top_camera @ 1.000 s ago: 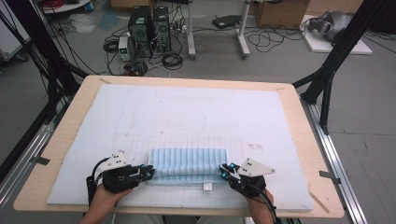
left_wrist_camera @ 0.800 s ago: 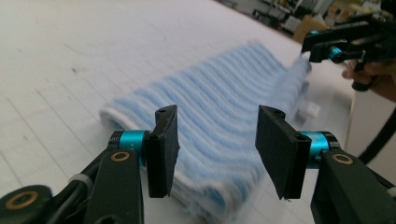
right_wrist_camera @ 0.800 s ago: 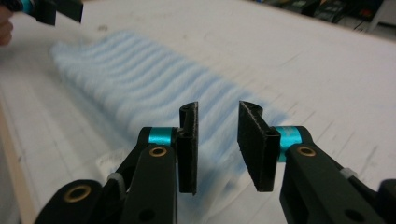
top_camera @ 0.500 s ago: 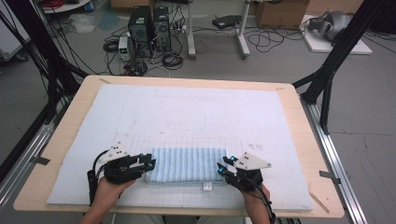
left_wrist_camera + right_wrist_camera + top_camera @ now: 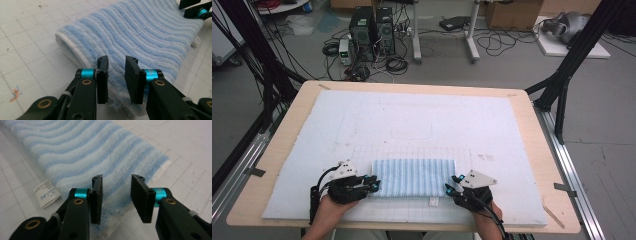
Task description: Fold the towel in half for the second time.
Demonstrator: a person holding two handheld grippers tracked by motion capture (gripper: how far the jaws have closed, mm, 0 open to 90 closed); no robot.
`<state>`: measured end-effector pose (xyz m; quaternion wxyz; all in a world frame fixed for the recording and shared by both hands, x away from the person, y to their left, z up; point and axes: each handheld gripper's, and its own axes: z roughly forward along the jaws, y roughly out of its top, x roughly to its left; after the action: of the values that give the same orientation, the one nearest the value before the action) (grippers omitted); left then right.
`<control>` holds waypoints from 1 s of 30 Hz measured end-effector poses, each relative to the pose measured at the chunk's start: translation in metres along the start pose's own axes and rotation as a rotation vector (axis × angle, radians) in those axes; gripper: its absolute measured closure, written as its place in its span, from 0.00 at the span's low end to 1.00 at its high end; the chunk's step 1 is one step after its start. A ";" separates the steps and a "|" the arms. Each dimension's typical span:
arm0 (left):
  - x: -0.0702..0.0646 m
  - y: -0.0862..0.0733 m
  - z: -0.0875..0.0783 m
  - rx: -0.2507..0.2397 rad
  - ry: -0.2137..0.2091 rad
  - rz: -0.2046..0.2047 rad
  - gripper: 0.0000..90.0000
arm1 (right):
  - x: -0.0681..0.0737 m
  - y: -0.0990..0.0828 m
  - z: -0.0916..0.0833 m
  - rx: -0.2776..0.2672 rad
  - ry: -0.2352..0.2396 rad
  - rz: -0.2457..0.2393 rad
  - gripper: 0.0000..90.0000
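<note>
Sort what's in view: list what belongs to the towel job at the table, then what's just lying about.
In the job:
- blue striped towel, folded, with its white label
- left gripper, open at its left end
- right gripper, open at its right end
- white gridded mat

Lying about:
- computer towers on the floor
- cables
- cardboard box

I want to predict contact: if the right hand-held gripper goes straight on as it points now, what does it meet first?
Most likely the folded blue striped towel: the right hand-held gripper has open jaws aimed at its near end.
</note>
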<state>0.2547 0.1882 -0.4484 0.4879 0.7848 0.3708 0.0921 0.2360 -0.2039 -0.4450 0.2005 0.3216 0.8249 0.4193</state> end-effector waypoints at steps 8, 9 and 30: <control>0.017 0.017 -0.011 -0.185 0.016 -0.030 0.45 | -0.014 0.013 -0.017 -0.134 -0.039 0.079 0.47; 0.018 0.019 -0.013 -0.211 0.023 -0.036 0.39 | -0.017 0.015 -0.019 -0.144 -0.051 0.086 0.43; 0.035 0.025 -0.035 -0.333 0.098 -0.029 0.19 | -0.040 0.003 -0.053 -0.200 -0.218 0.158 0.13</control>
<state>0.2741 0.2301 -0.4175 0.5937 0.6823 0.3852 0.1834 0.2338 -0.2601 -0.4104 0.2863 0.4074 0.7248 0.4763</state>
